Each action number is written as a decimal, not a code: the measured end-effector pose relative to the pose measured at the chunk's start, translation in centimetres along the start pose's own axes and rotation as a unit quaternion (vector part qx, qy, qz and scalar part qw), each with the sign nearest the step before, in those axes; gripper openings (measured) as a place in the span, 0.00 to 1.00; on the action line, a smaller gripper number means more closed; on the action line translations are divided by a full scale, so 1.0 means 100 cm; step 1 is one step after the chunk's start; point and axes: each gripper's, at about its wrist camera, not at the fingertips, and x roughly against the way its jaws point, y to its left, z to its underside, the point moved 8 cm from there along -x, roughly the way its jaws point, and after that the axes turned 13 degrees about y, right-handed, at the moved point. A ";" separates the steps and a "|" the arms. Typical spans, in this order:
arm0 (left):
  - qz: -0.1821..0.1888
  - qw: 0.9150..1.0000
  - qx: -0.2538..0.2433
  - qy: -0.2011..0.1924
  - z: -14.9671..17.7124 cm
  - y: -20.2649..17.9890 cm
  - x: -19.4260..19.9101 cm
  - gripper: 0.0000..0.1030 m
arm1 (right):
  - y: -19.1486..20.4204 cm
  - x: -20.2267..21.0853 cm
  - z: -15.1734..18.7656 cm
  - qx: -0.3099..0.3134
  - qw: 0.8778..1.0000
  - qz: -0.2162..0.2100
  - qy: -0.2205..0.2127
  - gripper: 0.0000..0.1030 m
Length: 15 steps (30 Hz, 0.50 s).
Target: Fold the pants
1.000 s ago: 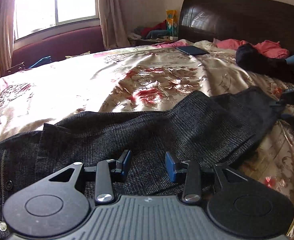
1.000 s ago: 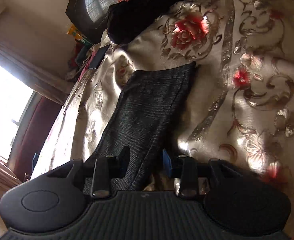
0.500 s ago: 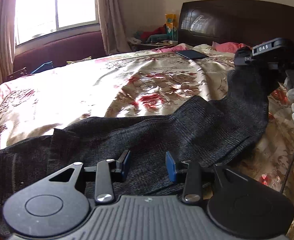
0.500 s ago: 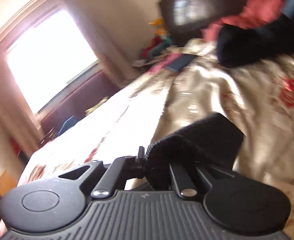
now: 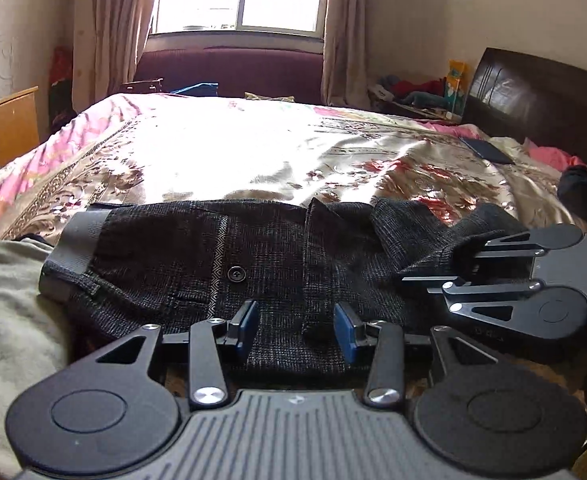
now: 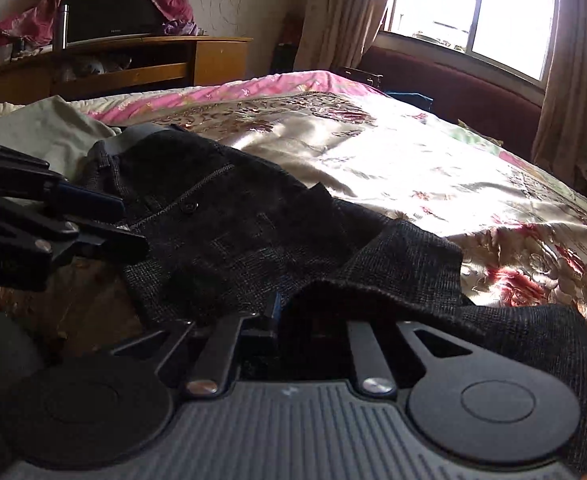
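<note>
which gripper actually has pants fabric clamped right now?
The right gripper: the pants hem bunches between its fingers. The left gripper is open, fabric merely lying beneath.

The left gripper (image 5: 295,330) hovers low with fingers spread; the right gripper (image 5: 463,266) is clamped, turned sideways.

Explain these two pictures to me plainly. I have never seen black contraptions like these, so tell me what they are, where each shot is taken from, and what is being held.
No robot here: a person holds a two-finger gripper in each hand, each with a camera looking along its fingers. One picture comes from the left gripper, the other from the right gripper. Dark pants lie on a floral bedspread, beside a pale cloth. The left gripper is open, its blue pads straddling the fabric. The right gripper is shut on the pant-leg end, carried over toward the waistband.
</note>
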 end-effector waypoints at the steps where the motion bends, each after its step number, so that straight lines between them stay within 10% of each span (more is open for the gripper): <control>1: 0.007 1.000 0.005 0.000 0.001 0.001 -0.002 0.53 | 0.001 0.003 -0.002 0.003 1.000 0.009 -0.005 0.08; 4: 0.017 1.000 0.015 -0.009 0.000 0.004 0.002 0.53 | 0.033 0.006 -0.011 0.162 0.983 0.090 -0.021 0.13; 9: -0.023 0.999 0.007 -0.028 0.003 0.021 0.016 0.53 | 0.066 -0.006 0.017 0.379 0.914 0.144 -0.002 0.11; 12: -0.018 0.999 0.024 -0.019 0.009 0.033 0.017 0.53 | 0.069 -0.012 0.038 0.478 0.862 0.169 0.006 0.29; 13: -0.015 0.999 0.030 -0.017 0.011 0.036 0.017 0.53 | 0.067 -0.013 0.039 0.479 0.862 0.166 0.011 0.39; 15: -0.010 0.999 0.038 -0.017 0.013 0.038 0.018 0.53 | 0.055 -0.014 0.029 0.401 0.905 0.134 0.041 0.43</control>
